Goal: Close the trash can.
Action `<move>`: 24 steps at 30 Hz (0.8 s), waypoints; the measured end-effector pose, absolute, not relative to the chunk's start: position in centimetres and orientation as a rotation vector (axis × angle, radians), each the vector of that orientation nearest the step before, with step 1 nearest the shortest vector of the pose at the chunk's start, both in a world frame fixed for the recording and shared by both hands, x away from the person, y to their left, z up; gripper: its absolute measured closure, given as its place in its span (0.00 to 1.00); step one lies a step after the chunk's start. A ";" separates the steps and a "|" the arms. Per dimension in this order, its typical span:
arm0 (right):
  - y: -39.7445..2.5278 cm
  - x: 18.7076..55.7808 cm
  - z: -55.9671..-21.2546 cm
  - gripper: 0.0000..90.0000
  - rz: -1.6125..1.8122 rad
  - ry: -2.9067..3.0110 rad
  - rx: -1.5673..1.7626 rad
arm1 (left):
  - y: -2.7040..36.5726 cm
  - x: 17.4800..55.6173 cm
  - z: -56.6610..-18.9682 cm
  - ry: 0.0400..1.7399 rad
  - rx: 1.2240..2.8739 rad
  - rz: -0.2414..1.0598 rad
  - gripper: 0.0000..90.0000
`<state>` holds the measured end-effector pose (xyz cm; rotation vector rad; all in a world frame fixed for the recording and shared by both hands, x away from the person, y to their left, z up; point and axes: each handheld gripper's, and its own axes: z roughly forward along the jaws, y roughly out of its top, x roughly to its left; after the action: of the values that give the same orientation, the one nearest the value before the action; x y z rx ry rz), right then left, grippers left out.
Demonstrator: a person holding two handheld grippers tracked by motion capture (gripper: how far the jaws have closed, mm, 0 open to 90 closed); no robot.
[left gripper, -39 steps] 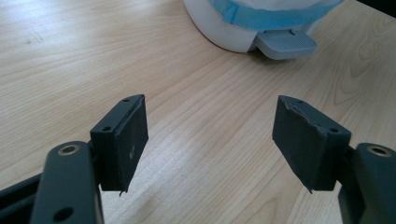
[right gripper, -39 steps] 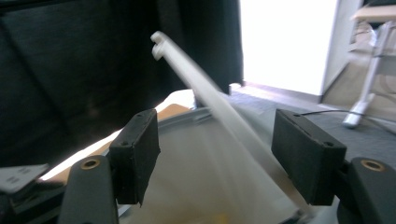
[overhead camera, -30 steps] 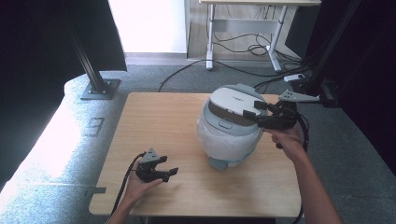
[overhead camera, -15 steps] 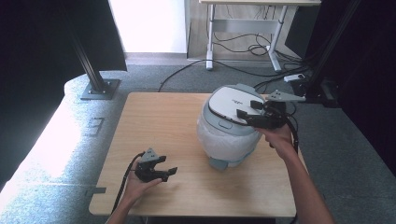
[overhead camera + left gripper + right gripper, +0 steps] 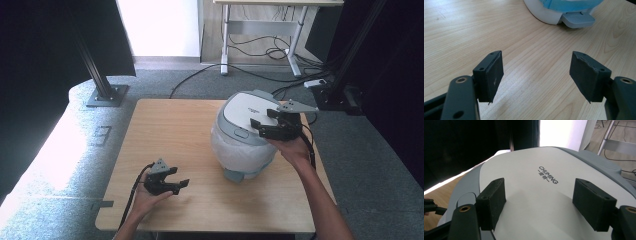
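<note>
Wooden surface (image 5: 170, 130): right gripper (image 5: 261, 127), jaws wide, empty, over white-grey rice cooker (image 5: 240, 140); press lid squarely. Left gripper (image 5: 177, 184) idle at 7 o'clock, agape.

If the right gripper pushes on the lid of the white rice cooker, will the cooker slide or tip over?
The round white and grey rice cooker looks bulky with a wide base on the wooden table, so tipping seems unlikely. Its smooth lid may let the open right gripper slip. A sideways push would probably slide it.
</note>
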<state>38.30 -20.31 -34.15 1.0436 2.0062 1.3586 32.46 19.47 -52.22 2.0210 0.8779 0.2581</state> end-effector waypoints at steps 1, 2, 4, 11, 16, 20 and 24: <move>-20.3 38.3 -34.1 0.29 1.359 2.006 1.044 | 19.5 32.5 -52.2 0.877 2.022 0.258 0.30; -20.2 38.2 -34.1 0.30 1.348 2.000 1.052 | 19.4 32.4 -52.2 0.877 2.023 0.258 0.30; -20.1 38.1 -34.1 0.30 1.339 1.996 1.057 | 19.5 32.4 -52.2 0.876 2.023 0.258 0.30; -19.8 37.9 -34.0 0.33 1.275 2.021 1.028 | 19.5 32.4 -52.1 0.879 2.020 0.261 0.30; -19.8 37.8 -34.0 0.33 1.290 2.016 1.044 | 19.5 32.4 -52.2 0.878 2.022 0.261 0.30; -20.0 37.9 -34.1 0.32 1.311 2.022 1.025 | 19.6 32.5 -52.1 0.880 2.019 0.260 0.30; -21.1 37.8 -34.5 0.32 1.400 1.988 1.043 | 19.8 32.6 -52.2 0.884 2.018 0.262 0.30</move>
<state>37.81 -21.10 -34.47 1.0427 1.9883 1.3996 32.57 19.78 -52.17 2.0185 0.8845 0.2619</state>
